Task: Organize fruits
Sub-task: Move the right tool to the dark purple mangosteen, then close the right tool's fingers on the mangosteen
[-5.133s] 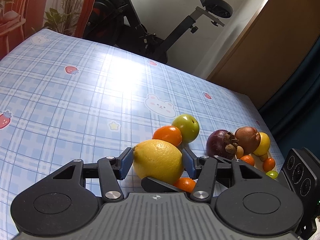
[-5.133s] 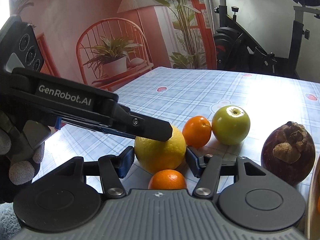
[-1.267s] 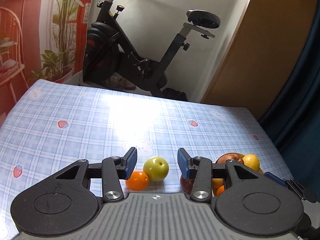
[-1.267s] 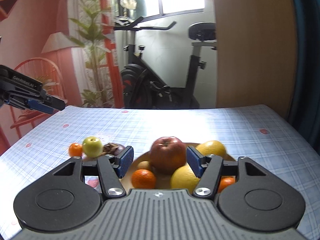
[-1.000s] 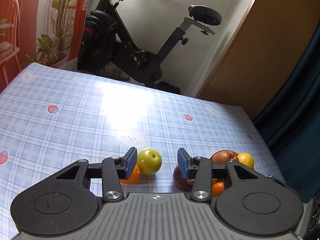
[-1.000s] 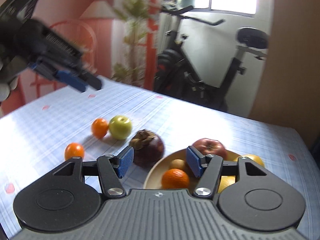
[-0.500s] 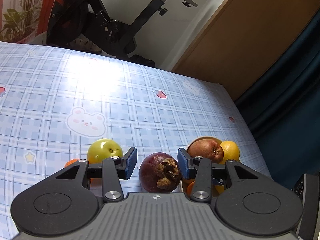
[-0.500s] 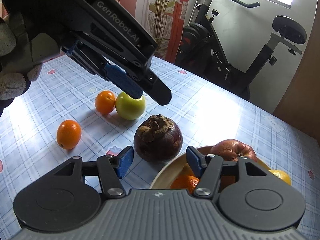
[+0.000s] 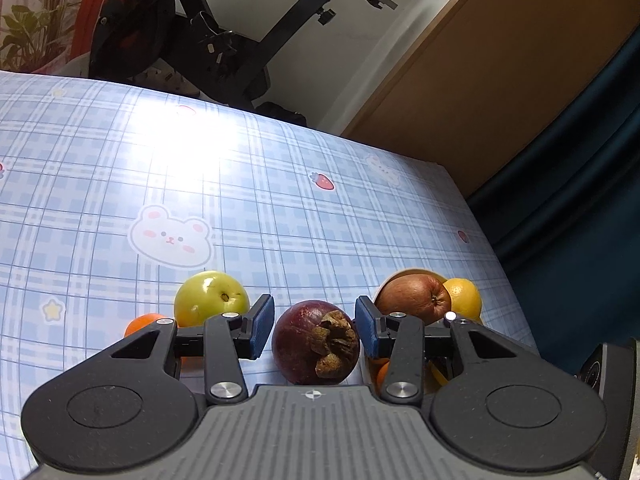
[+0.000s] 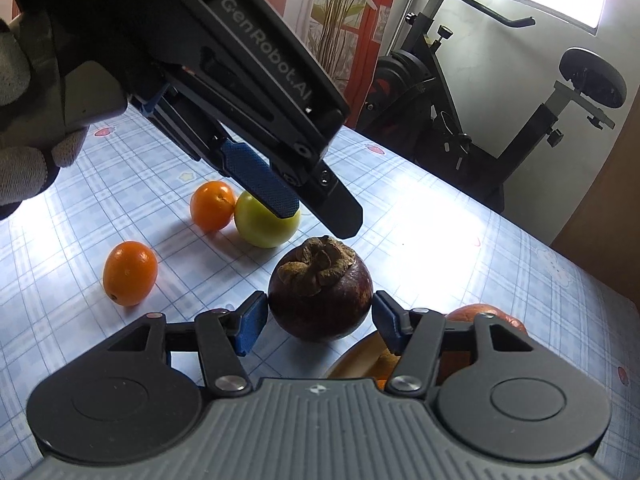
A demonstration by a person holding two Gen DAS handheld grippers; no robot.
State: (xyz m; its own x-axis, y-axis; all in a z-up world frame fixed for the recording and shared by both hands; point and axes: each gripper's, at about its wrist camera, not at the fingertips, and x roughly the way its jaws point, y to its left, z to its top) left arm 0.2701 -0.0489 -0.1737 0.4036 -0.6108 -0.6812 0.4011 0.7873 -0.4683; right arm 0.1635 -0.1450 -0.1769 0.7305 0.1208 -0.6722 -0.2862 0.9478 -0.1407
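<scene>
A dark purple mangosteen (image 10: 320,292) stands on the checked tablecloth just left of the wooden bowl (image 10: 360,356). My right gripper (image 10: 320,308) is open and low, its blue pads close on either side of the mangosteen. My left gripper (image 10: 318,218) hovers open just above and behind the fruit, holding nothing. In the left wrist view the mangosteen (image 9: 316,342) shows between the left gripper's (image 9: 315,316) fingers. A green apple (image 10: 266,226), a round orange (image 10: 212,204) and a small oval orange (image 10: 130,266) lie to the left.
The bowl (image 9: 416,271) holds a red apple (image 9: 412,298), a yellow citrus (image 9: 464,298) and small oranges. A gloved hand (image 10: 24,160) carries the left gripper. An exercise bike (image 10: 500,120) stands beyond the table's far edge; the table's right edge is near the bowl.
Both grippers tilted down and sank toward the table. The right one swung left from the bowl to the mangosteen, and the left one came in over it.
</scene>
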